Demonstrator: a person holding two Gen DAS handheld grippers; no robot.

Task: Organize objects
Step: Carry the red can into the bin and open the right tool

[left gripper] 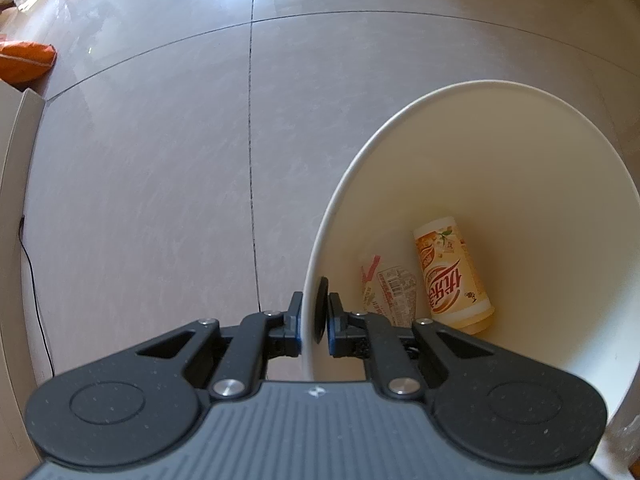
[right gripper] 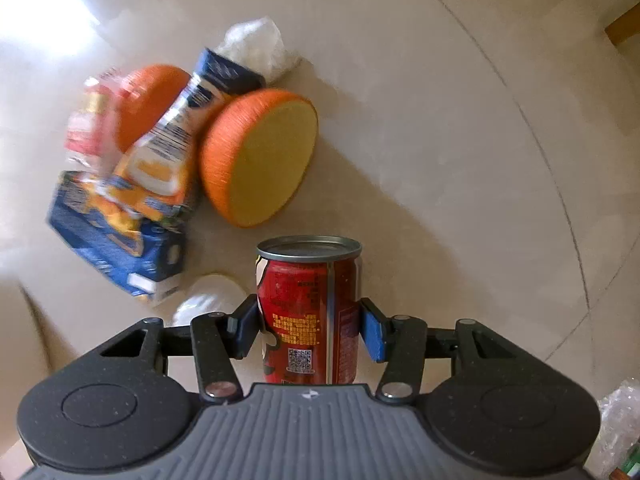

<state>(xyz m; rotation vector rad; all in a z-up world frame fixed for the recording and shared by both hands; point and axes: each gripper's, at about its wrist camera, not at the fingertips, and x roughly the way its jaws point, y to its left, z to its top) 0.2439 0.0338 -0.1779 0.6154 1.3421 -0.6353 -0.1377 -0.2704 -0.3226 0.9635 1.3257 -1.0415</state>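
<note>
In the left wrist view my left gripper (left gripper: 314,320) is shut on the near rim of a white bin (left gripper: 480,92), one finger outside and one inside the wall. A yellow drink bottle (left gripper: 452,276) and a small white wrapper pack (left gripper: 390,292) lie at the bin's bottom. In the right wrist view my right gripper (right gripper: 310,328) is shut on a red can (right gripper: 310,308), held upright above the floor. Past it lie two orange round cushions (right gripper: 260,160), a blue and orange snack bag (right gripper: 172,140), a blue box (right gripper: 120,240) and a red-white packet (right gripper: 92,120).
Tiled floor spreads around the bin. An orange cushion (left gripper: 24,60) and a beige furniture edge (left gripper: 16,200) with a black cable (left gripper: 36,300) stand at the left. White crumpled plastic (right gripper: 260,48) and a white cup (right gripper: 212,296) lie near the pile.
</note>
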